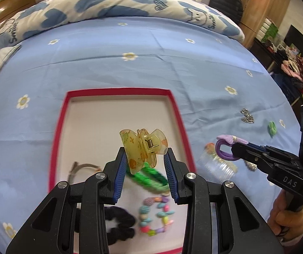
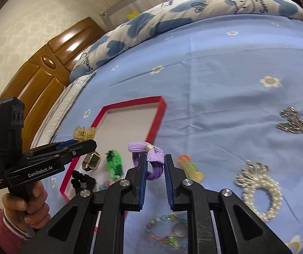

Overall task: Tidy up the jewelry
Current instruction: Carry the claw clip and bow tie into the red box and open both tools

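My left gripper [image 1: 144,152] is shut on a yellow translucent claw hair clip [image 1: 143,146] and holds it above the red-rimmed white tray [image 1: 54,135]. In the tray lie a green braided band [image 1: 151,177], a black scrunchie [image 1: 119,222], a colourful bead bracelet [image 1: 155,213] and a watch [image 2: 92,162]. My right gripper [image 2: 155,158] is shut on a purple hair tie with a bow [image 2: 149,156], held above the bed just right of the tray. The right gripper also shows in the left wrist view [image 1: 234,150].
On the blue flowered sheet [image 1: 130,67] right of the tray lie a silver heart piece [image 2: 292,121], a pearl and crystal bracelet [image 2: 261,192], an orange-yellow clip [image 2: 190,167], a clear comb [image 1: 217,165], a green piece [image 1: 272,128] and a bead bracelet [image 2: 168,230]. A folded duvet [image 1: 119,4] lies behind.
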`<state>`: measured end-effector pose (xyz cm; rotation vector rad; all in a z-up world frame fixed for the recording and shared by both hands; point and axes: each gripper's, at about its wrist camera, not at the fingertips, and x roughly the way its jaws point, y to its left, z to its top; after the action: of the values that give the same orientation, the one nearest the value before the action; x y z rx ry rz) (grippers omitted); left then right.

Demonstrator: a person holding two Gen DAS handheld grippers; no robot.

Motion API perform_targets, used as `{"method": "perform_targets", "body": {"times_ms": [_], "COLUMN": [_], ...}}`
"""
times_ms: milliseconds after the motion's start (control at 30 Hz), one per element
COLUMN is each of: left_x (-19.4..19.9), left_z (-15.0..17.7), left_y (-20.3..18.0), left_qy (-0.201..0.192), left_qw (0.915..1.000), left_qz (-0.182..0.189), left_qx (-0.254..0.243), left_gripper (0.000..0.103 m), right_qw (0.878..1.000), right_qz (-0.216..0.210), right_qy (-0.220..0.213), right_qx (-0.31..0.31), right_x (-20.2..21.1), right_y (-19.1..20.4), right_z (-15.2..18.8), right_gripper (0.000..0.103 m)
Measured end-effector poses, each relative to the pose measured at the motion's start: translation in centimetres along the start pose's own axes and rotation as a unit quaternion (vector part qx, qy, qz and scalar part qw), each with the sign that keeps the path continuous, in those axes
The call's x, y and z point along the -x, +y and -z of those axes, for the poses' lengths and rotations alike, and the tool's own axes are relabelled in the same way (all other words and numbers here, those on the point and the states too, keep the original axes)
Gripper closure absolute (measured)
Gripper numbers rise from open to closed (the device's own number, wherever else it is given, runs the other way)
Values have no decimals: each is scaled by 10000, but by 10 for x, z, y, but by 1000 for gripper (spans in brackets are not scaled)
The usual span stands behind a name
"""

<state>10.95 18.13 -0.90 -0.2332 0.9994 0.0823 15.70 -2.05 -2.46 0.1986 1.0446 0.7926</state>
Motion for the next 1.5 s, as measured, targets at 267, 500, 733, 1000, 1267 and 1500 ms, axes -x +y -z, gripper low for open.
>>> {"method": "perform_targets", "body": {"times_ms": [267, 500, 733, 1000, 1267, 1500], "left_x": [-3, -27, -51, -73, -80, -81], "left_z": [-4, -8, -16, -16, -9, -12], "left_y": [33, 57, 70, 74, 74, 74], "left_qy": [-28, 167, 299, 491, 599, 656], "left_qw": [9996, 9985, 9967, 9954, 9947, 9943], "left_qz": [-225, -513, -748, -823, -837, -836], "left_qx": [146, 105, -11, -2, -29, -29], "left_gripper": [70, 70, 70, 70, 69, 69], "right_qw": [9995, 9987, 9979, 9962, 9947, 9927], "right_qz": [-118, -89, -2, 117, 154, 197], "right_qy": [157, 322, 536, 728, 818, 932], "right_qx": [260, 386, 370, 471, 598, 742], "right_x": [-31, -66, -94, -114, -122, -127], "right_y": [32, 48, 48, 51, 53, 56], "right_z": [-12, -18, -20, -21, -19, -20], "right_gripper": [87, 87, 87, 87, 84, 84]}}
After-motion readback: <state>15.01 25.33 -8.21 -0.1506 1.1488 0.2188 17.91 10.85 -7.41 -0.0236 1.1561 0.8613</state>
